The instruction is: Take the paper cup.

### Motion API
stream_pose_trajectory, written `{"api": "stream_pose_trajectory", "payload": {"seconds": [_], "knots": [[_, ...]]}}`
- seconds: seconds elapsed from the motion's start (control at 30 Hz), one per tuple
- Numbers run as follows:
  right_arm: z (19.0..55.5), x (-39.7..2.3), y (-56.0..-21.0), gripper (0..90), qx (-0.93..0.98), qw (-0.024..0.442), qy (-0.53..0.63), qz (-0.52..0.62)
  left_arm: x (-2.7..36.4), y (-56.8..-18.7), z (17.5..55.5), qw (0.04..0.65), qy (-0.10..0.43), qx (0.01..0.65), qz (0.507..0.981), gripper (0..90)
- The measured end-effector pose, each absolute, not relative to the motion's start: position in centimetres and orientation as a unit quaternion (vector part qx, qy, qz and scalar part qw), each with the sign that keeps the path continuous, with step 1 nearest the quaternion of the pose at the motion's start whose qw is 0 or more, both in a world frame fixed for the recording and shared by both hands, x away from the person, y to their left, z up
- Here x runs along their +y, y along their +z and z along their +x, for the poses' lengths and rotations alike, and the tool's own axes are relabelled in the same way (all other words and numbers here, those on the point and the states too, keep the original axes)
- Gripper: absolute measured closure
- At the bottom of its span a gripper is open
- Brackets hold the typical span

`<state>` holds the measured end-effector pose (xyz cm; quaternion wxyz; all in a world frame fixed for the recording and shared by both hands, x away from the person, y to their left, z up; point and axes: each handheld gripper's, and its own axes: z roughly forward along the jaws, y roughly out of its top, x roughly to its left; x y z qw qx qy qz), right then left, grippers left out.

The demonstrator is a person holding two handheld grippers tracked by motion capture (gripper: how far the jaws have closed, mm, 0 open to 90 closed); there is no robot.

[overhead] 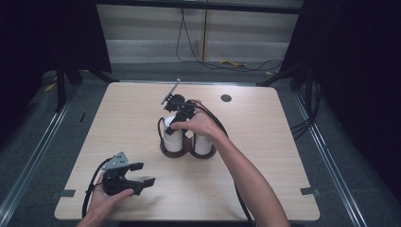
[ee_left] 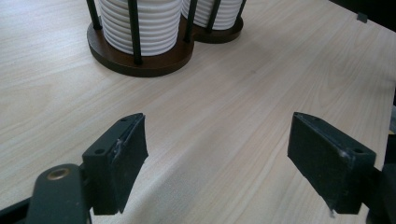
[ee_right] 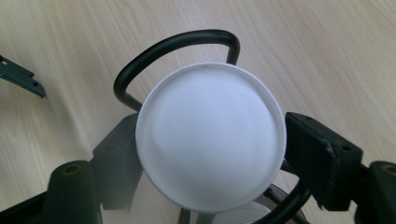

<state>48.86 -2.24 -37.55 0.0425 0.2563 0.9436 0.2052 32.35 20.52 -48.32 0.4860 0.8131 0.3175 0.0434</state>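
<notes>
Wooden table [overhead: 265, 142]: right gripper [ee_right: 210, 154] jaws straddle white cup stack [ee_right: 210, 140], contact unclear; left gripper [ee_left: 217, 163] open, empty.

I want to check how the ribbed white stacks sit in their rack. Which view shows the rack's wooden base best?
The left gripper view: the dark wooden base lies close, with black rods rising from it. The high view shows it small beneath the right hand. The right gripper view shows just a sliver below the white stack.
</notes>
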Motion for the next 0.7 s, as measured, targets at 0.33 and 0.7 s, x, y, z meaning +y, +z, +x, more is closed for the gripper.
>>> {"api": "stream_pose_trajectory", "payload": {"seconds": [0.33, 0.7], "knots": [[48.7, -2.2, -37.2, 33.6, 0.945, 0.037, 0.209, 0.250, 20.5, -48.3, 32.4, 0.485, 0.043, 0.318, 0.813, 19.7], [48.3, -2.3, -36.4, 35.1, 0.943, 0.051, 0.223, 0.243, 20.5, -48.4, 32.4, 0.485, 0.041, 0.318, 0.814, 19.7]]}}
